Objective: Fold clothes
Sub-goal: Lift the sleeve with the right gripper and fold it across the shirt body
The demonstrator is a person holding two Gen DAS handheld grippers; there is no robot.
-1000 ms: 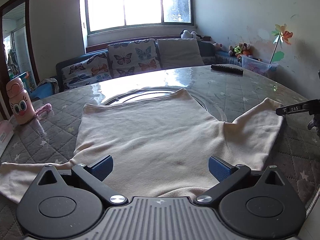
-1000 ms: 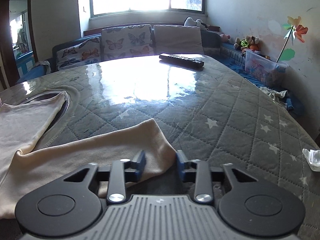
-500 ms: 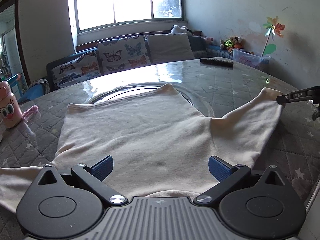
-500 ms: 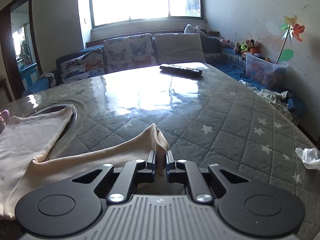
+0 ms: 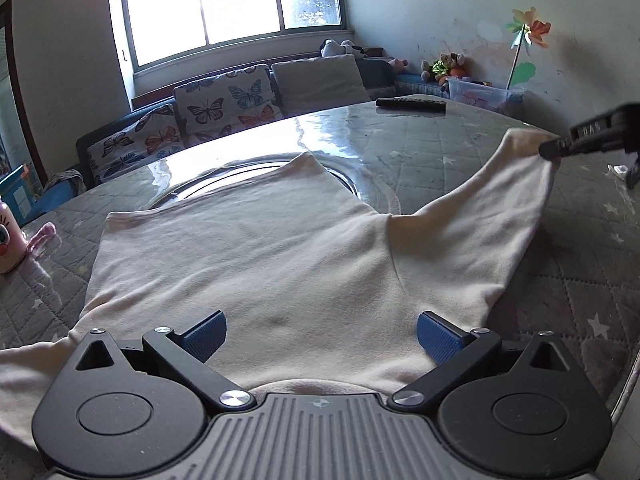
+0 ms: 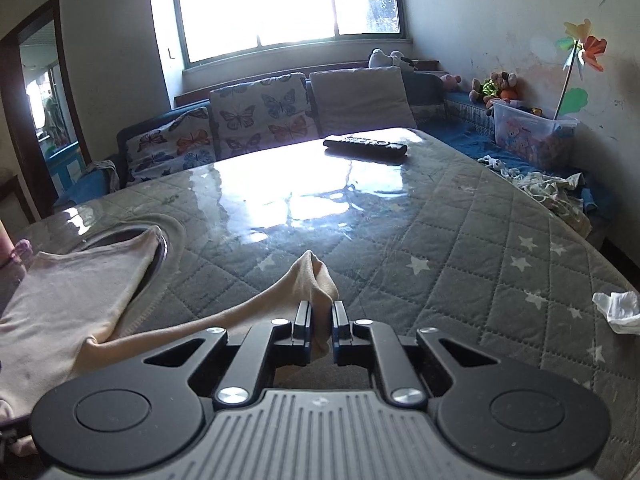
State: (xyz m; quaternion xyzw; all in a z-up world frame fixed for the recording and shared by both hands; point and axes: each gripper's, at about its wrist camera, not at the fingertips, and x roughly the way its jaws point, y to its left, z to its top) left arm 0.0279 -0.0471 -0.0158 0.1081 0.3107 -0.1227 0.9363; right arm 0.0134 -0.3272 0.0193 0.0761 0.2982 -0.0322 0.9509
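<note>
A cream long-sleeved shirt (image 5: 248, 256) lies spread flat on the round quilted table (image 5: 440, 152), collar end toward me. My left gripper (image 5: 320, 334) hovers open over the shirt's near edge, blue pads wide apart with nothing between them. My right gripper (image 6: 321, 326) is shut on the cuff of the shirt's right sleeve (image 6: 308, 276), which it holds lifted off the table; the sleeve tip sticks up past the pads. In the left wrist view the right gripper (image 5: 560, 148) shows at the far right, pinching that sleeve end (image 5: 524, 148).
A black remote (image 6: 365, 146) lies at the table's far side. A crumpled white tissue (image 6: 618, 310) sits near the right edge. A pink bottle (image 5: 6, 236) stands at the left. A sofa with butterfly cushions (image 6: 260, 116) runs behind the table.
My right gripper closed on the sleeve cuff and raised it off the table. My left gripper moved in lower over the shirt and stayed open.
</note>
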